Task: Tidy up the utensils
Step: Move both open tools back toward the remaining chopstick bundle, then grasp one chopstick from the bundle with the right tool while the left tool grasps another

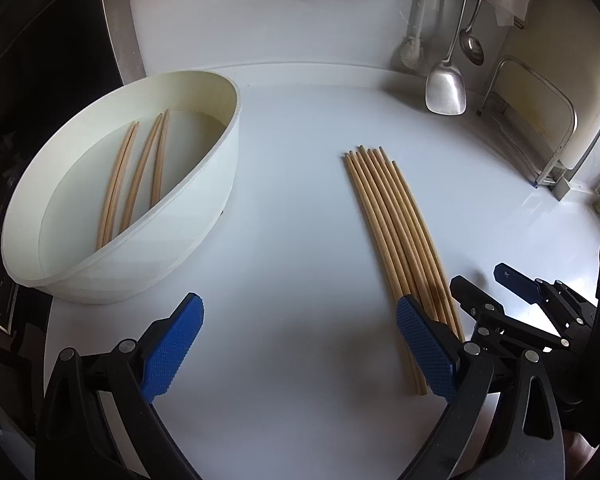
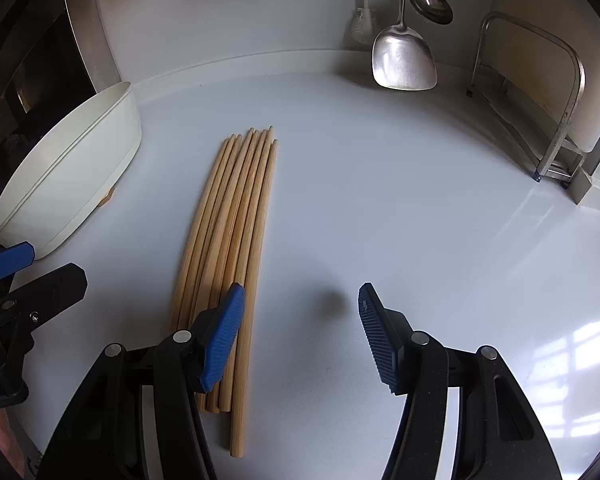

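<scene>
A bundle of several wooden chopsticks (image 1: 396, 232) (image 2: 228, 248) lies side by side on the white counter. A white oval tub (image 1: 204, 216) (image 2: 72, 168) to its left holds several more chopsticks (image 1: 140, 176). My left gripper (image 1: 300, 344) is open low over the counter between the tub and the bundle, and its right finger (image 1: 424, 348) overlaps the bundle's near end. My right gripper (image 2: 302, 332) (image 1: 482, 280) is open just right of the bundle. Its left finger (image 2: 224, 336) covers the bundle's right edge, with only bare counter between the pads. The left gripper (image 2: 36, 268) also shows at the left edge of the right wrist view.
A steel spatula (image 2: 404, 60) (image 1: 446, 88), a ladle (image 2: 430, 2) and a white brush (image 2: 364, 24) hang at the back wall. A metal rack (image 2: 556, 132) (image 1: 552, 148) holding a board stands at the right. A dark appliance (image 1: 40, 80) borders the counter on the left.
</scene>
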The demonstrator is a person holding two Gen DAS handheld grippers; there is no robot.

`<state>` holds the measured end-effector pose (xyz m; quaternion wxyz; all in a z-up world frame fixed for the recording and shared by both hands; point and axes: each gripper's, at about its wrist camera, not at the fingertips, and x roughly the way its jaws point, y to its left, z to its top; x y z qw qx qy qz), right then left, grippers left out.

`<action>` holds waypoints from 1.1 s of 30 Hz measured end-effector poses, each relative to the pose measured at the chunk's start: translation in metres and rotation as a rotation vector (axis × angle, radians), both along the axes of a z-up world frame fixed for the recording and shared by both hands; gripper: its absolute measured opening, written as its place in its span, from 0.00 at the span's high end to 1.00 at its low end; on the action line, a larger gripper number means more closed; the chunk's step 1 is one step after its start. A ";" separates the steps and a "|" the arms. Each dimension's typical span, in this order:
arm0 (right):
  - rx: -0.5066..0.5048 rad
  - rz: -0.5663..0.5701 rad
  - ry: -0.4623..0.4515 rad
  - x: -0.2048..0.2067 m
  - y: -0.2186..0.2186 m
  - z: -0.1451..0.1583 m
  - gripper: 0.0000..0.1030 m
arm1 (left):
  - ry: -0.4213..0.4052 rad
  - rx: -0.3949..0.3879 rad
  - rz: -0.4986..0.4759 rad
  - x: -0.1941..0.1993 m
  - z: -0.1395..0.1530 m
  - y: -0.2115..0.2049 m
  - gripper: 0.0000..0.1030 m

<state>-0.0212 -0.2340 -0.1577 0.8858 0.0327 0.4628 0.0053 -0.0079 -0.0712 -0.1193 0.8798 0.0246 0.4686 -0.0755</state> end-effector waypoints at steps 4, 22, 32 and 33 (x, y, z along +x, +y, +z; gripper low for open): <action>-0.014 0.008 0.003 0.003 0.001 -0.001 0.45 | 0.000 -0.005 0.012 0.000 -0.001 0.002 0.08; -0.088 0.066 -0.029 0.004 0.009 0.000 0.49 | 0.016 -0.008 0.019 0.009 -0.008 -0.004 0.08; -0.102 0.103 -0.003 0.006 0.016 -0.003 0.54 | 0.022 0.003 0.028 0.014 -0.011 -0.010 0.08; -0.104 0.102 -0.001 0.007 0.015 -0.004 0.55 | 0.023 0.005 0.027 0.014 -0.012 -0.010 0.08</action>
